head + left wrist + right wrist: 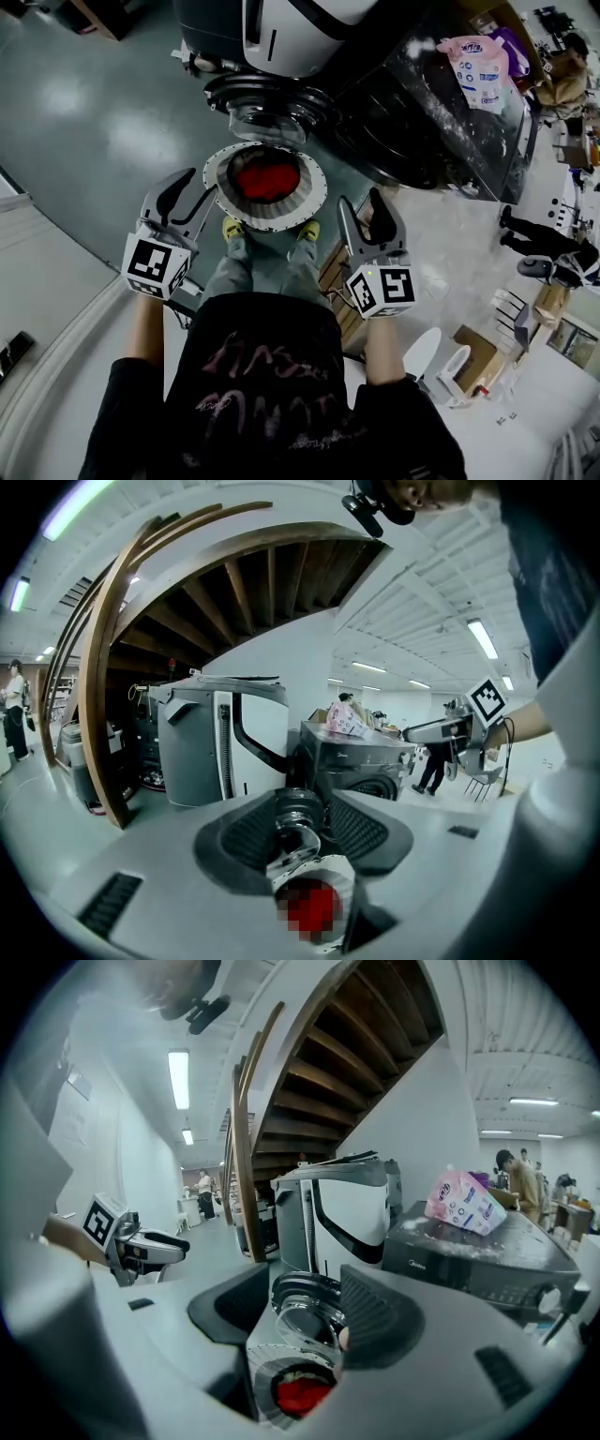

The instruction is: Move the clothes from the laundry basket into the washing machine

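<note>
Your shirt (272,375): black with a faded pink print, right under the head camera and filling the bottom of that view.
Clothes (265,180): a red heap lying inside the laundry basket, with none of it in either of your grippers.
Laundry basket (267,221): round with a pale perforated rim, standing on the floor straight ahead of you.
Your shoes (232,228): yellow, one at each side of the basket's near rim, just beside it.
Left gripper (187,193): you hold it left of the basket with its jaws spread and nothing between the pads. In its own view the basket shows through the gap.
Right gripper (364,208): you hold it right of the basket, its jaws also apart and empty.
Washing machine (281,28): white and grey, behind the basket. Its round glass door (272,112) is just past the basket's far rim.
Dark appliance (422,122): to the right of the washing machine, with a pink bag (473,66) on top.
Floor (84,122): glossy grey-green.
</note>
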